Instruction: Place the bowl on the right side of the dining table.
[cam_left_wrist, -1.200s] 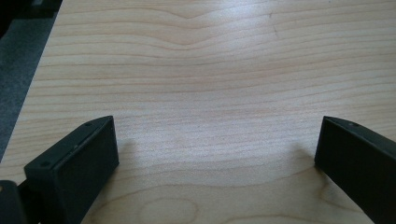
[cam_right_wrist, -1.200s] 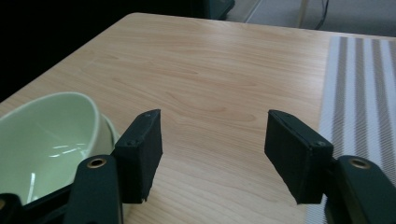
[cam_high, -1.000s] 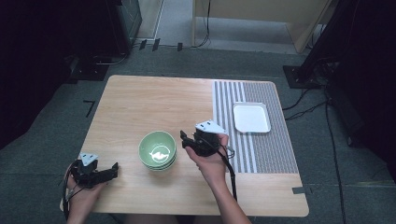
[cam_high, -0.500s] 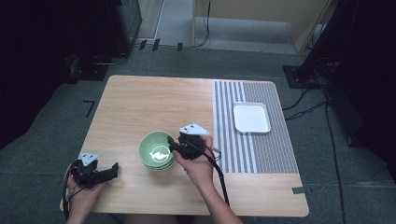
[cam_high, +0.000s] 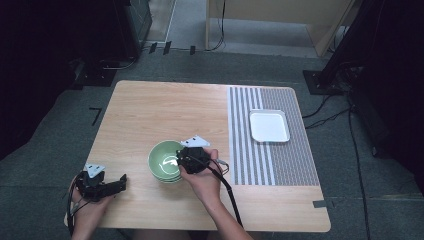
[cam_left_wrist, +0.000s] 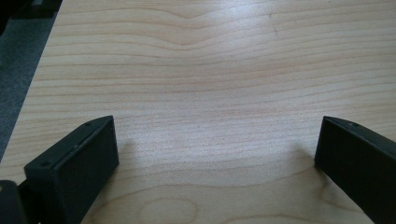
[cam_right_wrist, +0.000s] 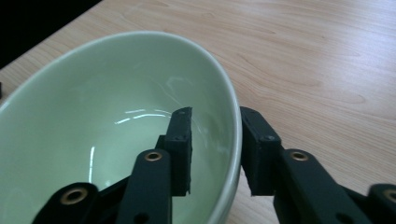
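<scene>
Green bowl (cam_high: 166, 161), looks like a stack of 2–3, sits near front-centre of wooden table (cam_high: 150, 110). Right gripper (cam_right_wrist: 215, 149) straddles its rim on the side nearest the right hand: one jaw inside, one outside, w/ a gap either side of the wall, so not clamped yet; closing looks like the next move. Left gripper (cam_high: 102, 185) rests well apart at front-left corner, jaws wide apart over bare wood. White square tray (cam_high: 269, 126) on striped mat (cam_high: 272, 160) at right; dark floor, cables around.
</scene>
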